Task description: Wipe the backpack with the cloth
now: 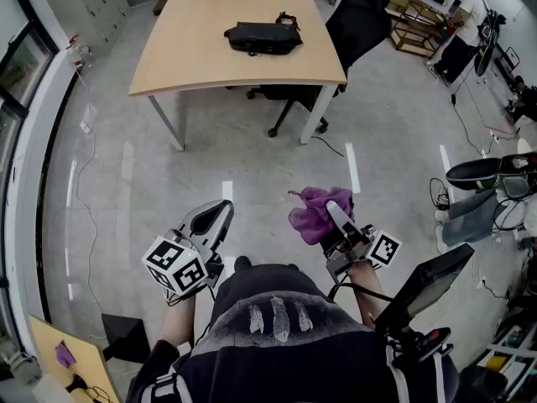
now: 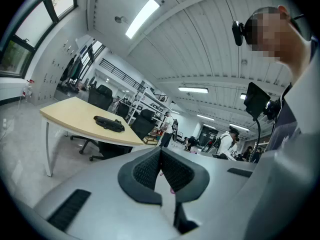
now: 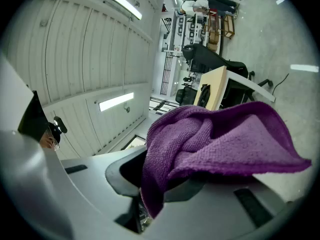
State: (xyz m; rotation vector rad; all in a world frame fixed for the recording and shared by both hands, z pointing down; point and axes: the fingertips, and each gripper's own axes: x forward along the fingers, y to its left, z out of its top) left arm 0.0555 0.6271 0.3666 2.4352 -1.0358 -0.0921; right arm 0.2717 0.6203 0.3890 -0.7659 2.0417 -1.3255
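Observation:
A black backpack (image 1: 262, 38) lies flat on a light wooden table (image 1: 193, 57) far ahead of me; it also shows in the left gripper view as the backpack (image 2: 109, 124) on the table (image 2: 70, 116). My right gripper (image 1: 334, 214) is shut on a purple cloth (image 1: 315, 213), which bunches over its jaws and fills the right gripper view as the cloth (image 3: 220, 144). My left gripper (image 1: 220, 213) is held near my body, shut with nothing between its jaws. Both grippers are well short of the table.
A black office chair (image 1: 352, 23) stands at the table's right side. Cables trail on the grey floor (image 1: 369, 166). A person (image 1: 463, 32) stands by shelving at the far right. Shoes and clutter (image 1: 495, 175) lie to my right. A small desk corner (image 1: 67, 359) is at lower left.

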